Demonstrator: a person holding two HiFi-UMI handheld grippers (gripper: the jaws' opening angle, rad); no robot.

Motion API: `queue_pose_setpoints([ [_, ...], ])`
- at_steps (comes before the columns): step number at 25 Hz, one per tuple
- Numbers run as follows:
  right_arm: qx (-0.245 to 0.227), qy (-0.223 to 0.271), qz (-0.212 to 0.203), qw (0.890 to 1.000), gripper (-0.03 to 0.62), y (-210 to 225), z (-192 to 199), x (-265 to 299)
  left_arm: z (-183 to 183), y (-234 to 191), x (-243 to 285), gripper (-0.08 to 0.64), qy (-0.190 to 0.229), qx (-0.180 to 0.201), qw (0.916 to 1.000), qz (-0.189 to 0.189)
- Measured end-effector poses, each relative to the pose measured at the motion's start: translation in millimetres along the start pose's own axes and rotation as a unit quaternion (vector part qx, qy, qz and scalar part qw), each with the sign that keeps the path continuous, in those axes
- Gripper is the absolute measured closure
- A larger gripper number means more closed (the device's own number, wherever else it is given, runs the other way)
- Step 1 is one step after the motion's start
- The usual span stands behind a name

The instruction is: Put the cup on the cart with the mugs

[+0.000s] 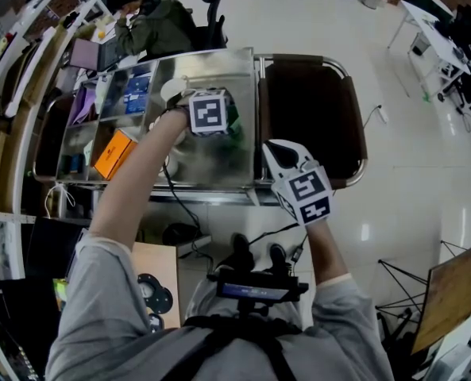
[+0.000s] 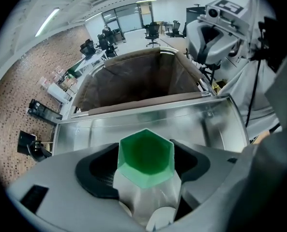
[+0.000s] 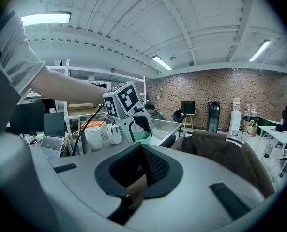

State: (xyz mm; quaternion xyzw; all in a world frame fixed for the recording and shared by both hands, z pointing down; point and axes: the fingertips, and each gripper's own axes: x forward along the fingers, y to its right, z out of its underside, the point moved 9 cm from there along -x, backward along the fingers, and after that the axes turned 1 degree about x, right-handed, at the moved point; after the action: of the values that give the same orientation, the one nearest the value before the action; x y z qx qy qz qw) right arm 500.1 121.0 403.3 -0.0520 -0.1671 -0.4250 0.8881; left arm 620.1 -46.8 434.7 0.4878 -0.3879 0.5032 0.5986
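Note:
A cup with a green hexagonal rim and white sides (image 2: 145, 158) sits between the pads of my left gripper (image 2: 145, 173), which is shut on it and points steeply down. It hangs low over the steel cart top (image 2: 206, 124); whether it touches the steel I cannot tell. From the right gripper view the left gripper (image 3: 136, 129) and the cup's green rim (image 3: 143, 137) stand just right of two white mugs (image 3: 93, 137). In the head view the cup (image 1: 233, 125) is near the cart's middle. My right gripper (image 1: 273, 149) waits at the cart's front edge, jaws together and holding nothing.
A brown fabric bin (image 1: 310, 109) fills the cart's right half. To the left lie compartments holding an orange box (image 1: 114, 153) and other small items. A laptop (image 1: 84, 54) and a seated person (image 1: 152, 22) are beyond the cart.

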Motion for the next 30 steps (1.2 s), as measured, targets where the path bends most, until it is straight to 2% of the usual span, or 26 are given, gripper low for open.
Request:
queue_pose_setpoints([
  [1, 0.0, 0.0, 0.0, 1.0, 0.598, 0.6, 0.3, -0.3, -0.5, -0.2, 0.5, 0.223, 0.002, -0.001, 1.0, -0.003],
  [4, 0.002, 0.001, -0.003, 1.0, 0.598, 1.3, 1.5, -0.1, 1.2, 1.5, 3.0, 0.144, 0.003, -0.005, 1.0, -0.005],
  [6, 0.003, 0.0, -0.005, 1.0, 0.597, 1.9, 1.1, 0.4, 2.4, 1.5, 2.0, 0.127, 0.005, -0.009, 0.9999, -0.008],
  [14, 0.002, 0.001, -0.013, 1.0, 0.598, 4.7, 1.3, 2.7, 5.7, 1.6, -8.1, 0.12, 0.009, -0.024, 0.9992, -0.03],
  [19, -0.001, 0.0, -0.022, 1.0, 0.598, 3.2, 2.2, -1.0, 6.7, 9.3, -25.5, 0.12, 0.007, -0.029, 0.9975, -0.064],
  [24, -0.015, 0.001, -0.037, 0.999, 0.598, 3.7, 0.2, -9.6, 8.1, 29.2, -52.6, 0.121, 0.009, -0.053, 0.9941, -0.094],
  [26, -0.018, 0.003, -0.046, 0.999, 0.597, 3.3, 0.0, -15.4, 10.1, 38.9, -65.7, 0.139, 0.005, -0.071, 0.9898, -0.123],
  [30, -0.03, 0.008, -0.069, 0.997, 0.597, 1.4, -1.4, -29.0, 13.1, 66.0, -91.7, 0.293, 0.004, -0.122, 0.9722, -0.2],
])
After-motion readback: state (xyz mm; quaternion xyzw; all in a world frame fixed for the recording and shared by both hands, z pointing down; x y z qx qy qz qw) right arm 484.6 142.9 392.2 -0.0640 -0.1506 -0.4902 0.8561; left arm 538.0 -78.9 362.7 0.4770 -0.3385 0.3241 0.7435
